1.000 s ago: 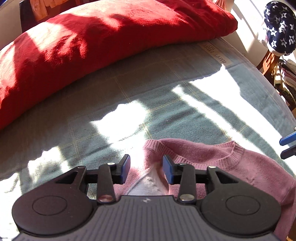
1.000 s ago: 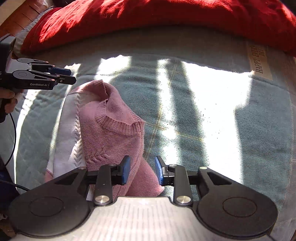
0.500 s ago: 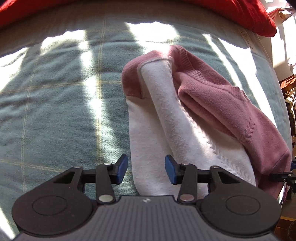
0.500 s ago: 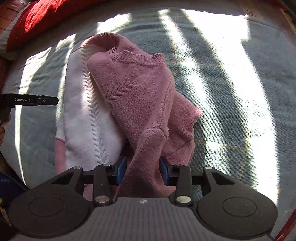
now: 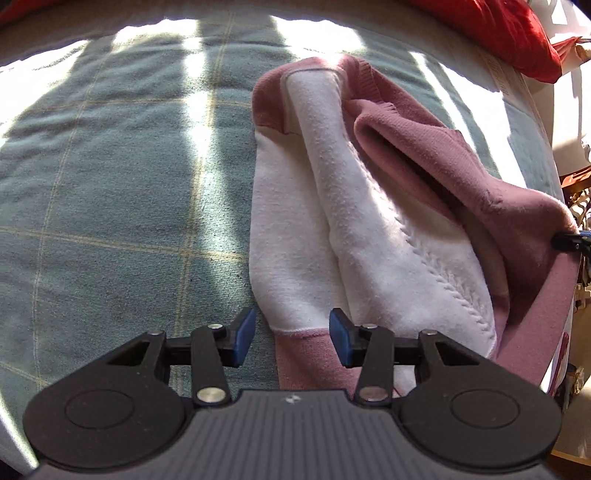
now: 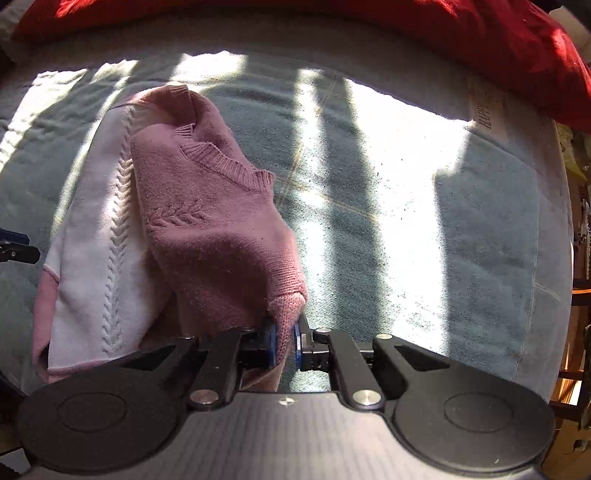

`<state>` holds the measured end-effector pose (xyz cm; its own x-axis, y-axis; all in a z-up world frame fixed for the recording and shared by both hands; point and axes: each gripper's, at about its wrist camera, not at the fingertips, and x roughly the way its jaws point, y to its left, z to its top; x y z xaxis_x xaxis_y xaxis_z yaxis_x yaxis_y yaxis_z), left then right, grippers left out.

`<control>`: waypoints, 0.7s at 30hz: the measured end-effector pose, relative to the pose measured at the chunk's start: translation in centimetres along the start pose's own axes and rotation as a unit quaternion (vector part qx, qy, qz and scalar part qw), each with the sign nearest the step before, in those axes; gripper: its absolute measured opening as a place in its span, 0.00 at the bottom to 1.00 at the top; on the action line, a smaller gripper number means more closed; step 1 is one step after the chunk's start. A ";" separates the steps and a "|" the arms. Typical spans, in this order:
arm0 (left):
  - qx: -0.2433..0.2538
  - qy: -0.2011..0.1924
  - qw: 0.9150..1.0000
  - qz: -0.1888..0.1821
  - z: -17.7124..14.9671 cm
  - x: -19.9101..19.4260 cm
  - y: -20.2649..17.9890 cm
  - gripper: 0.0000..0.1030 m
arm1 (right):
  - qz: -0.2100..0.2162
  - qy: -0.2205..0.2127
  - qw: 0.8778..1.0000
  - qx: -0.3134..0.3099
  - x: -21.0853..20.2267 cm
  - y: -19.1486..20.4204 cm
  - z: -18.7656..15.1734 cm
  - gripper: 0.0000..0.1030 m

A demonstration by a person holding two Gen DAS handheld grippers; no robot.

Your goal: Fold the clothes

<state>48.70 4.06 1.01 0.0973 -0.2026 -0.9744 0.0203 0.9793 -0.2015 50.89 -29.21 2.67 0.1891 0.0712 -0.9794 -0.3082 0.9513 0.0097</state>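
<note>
A pink and white knit sweater (image 5: 369, 229) lies crumpled on the grey-green blanket (image 5: 110, 184). Its white cable-knit side faces up and the pink collar part is folded over it. My left gripper (image 5: 291, 336) hangs open just over the sweater's pink-trimmed bottom edge, touching nothing. My right gripper (image 6: 284, 339) is shut on a bunched fold of the pink knit (image 6: 210, 221), which rises toward its pads. In the left wrist view the right gripper's tip (image 5: 569, 238) shows at the sweater's right edge. The left gripper's tip (image 6: 16, 249) shows at the left edge of the right wrist view.
A long red pillow (image 6: 332, 29) runs along the far side of the blanket, and its end (image 5: 517, 33) shows in the left wrist view. A sewn label (image 6: 487, 110) sits on the blanket at the right. Furniture stands past the blanket's right edge. Sun stripes cross the fabric.
My left gripper has travelled from the collar end to the sweater's bottom edge, still open. My right gripper moved over the pink fold and closed on it, lifting it slightly.
</note>
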 end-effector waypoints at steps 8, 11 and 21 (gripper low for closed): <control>-0.018 -0.003 1.000 0.003 -0.5 -0.1 -0.5 0.43 | -0.095 -0.022 0.994 -0.044 0.0 -5.9 3.2 0.08; -0.020 -0.005 1.000 0.003 -0.7 -0.4 -0.7 0.43 | -0.127 -0.026 0.991 -0.044 0.4 -8.6 4.5 0.09; -0.031 -0.007 0.999 0.011 -0.9 -0.1 -0.5 0.43 | -0.184 0.003 0.981 -0.053 5.1 -12.0 8.1 0.16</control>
<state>47.82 3.58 1.16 0.1111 -0.1810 -0.9772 -0.0429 0.9815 -0.1866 63.11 -37.85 -0.82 0.3011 -0.2731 -0.9137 -0.3161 0.8754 -0.3658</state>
